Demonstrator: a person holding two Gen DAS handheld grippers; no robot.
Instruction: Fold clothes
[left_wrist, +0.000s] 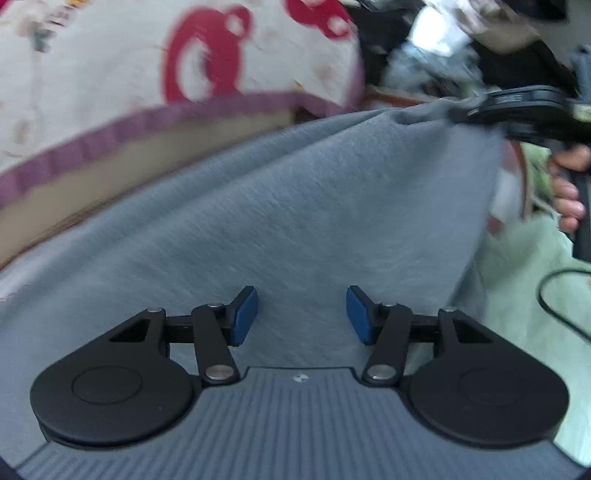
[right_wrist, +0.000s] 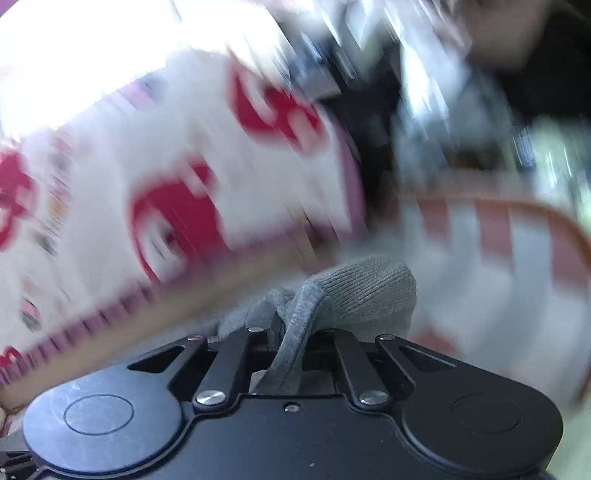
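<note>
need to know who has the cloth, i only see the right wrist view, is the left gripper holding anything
Observer: No. The left gripper is open, with its blue pads apart over the grey garment.
Operator: how does the garment lie past my jaws
Observer: It spreads as a broad sheet from the right gripper down towards the left one.
Operator: which part am i pinching
Observer: A bunched corner at the sheet's top edge.
Operator: anything near my handle
Observer: A black cable on the pale green surface below the hand.
</note>
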